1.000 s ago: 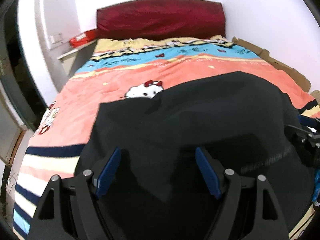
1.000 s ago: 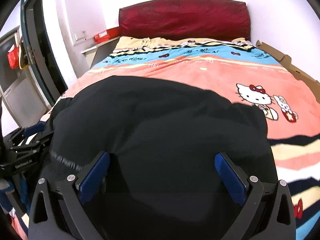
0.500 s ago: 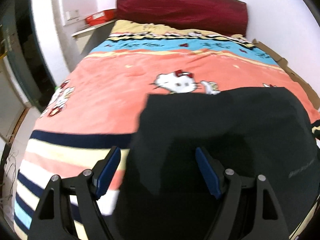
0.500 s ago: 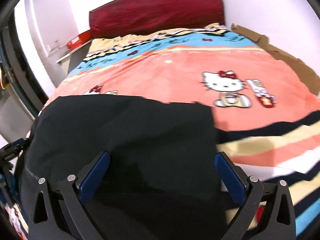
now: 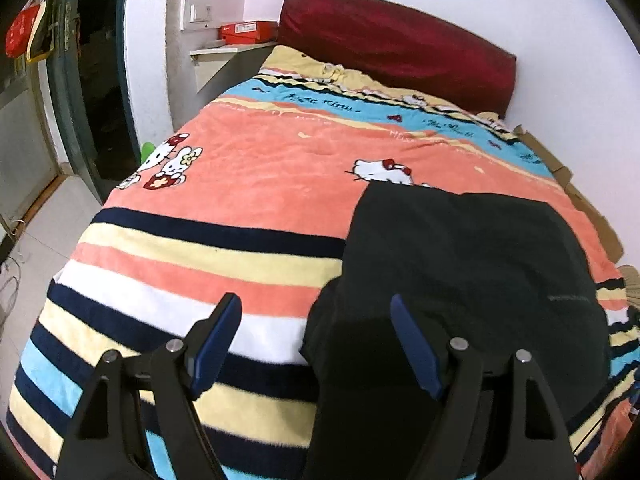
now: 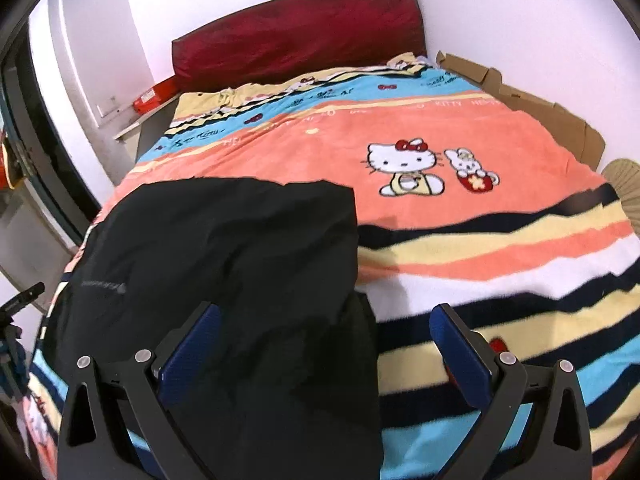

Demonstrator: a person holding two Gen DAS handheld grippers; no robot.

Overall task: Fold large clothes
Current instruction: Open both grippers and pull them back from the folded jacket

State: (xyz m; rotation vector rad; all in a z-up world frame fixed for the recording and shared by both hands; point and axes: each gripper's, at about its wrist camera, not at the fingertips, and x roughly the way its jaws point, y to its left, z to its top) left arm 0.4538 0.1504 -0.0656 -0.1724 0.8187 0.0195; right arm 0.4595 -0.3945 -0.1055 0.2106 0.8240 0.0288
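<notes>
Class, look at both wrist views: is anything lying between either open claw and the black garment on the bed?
Nothing visible. The black garment lies flat on the blanket, directly under the left claw and right claw.

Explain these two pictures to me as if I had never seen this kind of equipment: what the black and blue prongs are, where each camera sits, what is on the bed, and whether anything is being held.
There is no robot here. A person holds a handheld gripper in each hand, and each carries a wide-angle camera looking along its two fingers. One picture comes from the left gripper, the other from the right gripper. The black prongs with blue pads are those fingers. Both grippers are open and hold nothing. On the bed lies a striped cartoon-cat blanket, and on it a black garment, partly folded, near the foot of the bed. A dark red headboard stands against the wall.
</notes>
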